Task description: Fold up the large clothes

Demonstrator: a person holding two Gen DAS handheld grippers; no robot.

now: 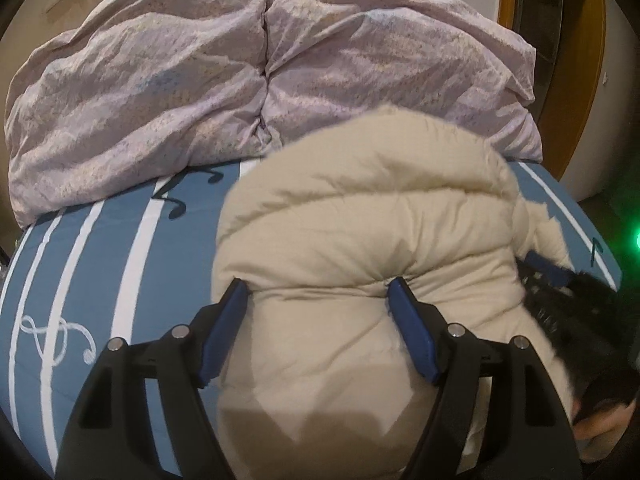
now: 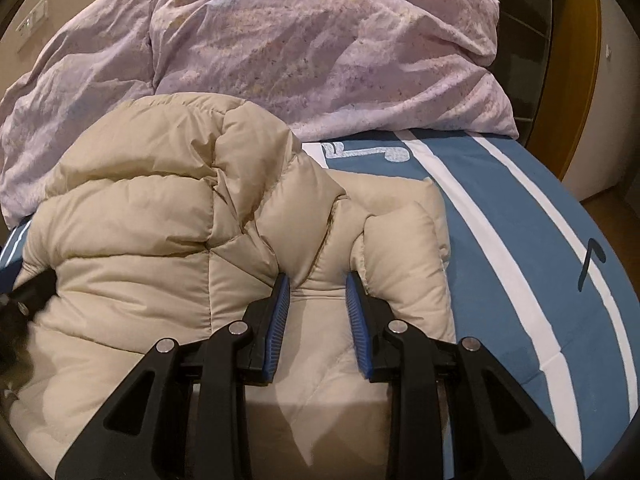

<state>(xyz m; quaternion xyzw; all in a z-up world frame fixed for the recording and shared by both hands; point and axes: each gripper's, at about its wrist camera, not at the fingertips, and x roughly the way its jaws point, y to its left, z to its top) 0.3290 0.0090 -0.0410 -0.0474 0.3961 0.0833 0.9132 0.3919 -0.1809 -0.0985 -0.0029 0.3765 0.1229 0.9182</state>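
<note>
Left hand-held gripper (image 1: 318,292): jaws stand wide but full of puffy cream jacket (image 1: 360,216); a thick roll of padding bulges between the blue pads (image 1: 408,320), which dent it on both sides. Reads as a grip on a fat fold.
Right hand-held gripper (image 2: 318,286): jaws much narrower, clamped on a thinner pinch of jacket (image 2: 132,208) near the collar or front edge; pads press into the fabric.
Jacket place: on the bed (image 1: 100,264), on the blue striped sheet with music notes, bunched in a heap; far edge touches the lilac duvet (image 1: 160,80) piled at the head end.
Step, my guess: mid-fold, both ends held, fold being laid down or about to be.
Risk 1: slippery shell plus springy filling; the left grip is on padding, not a seam, so a pull could let the roll squeeze out and the fold drop open.
Risk 2: the two grips look uneven in how much fabric they hold; moving both together could skew the fold and leave one side bunched.
Risk 3: trapped air; on release the puffy layers likely spring back and undo the fold unless pressed flat.
Risk 4: a loose flap near the right pad (image 2: 404,248) hangs apart from the main heap; it may get tucked under crooked.
Risk 5: the duvet is just behind; pushing forward could ride the jacket up onto it.
Unclear: which part is the sleeve or hood; too bunched to tell.
</note>
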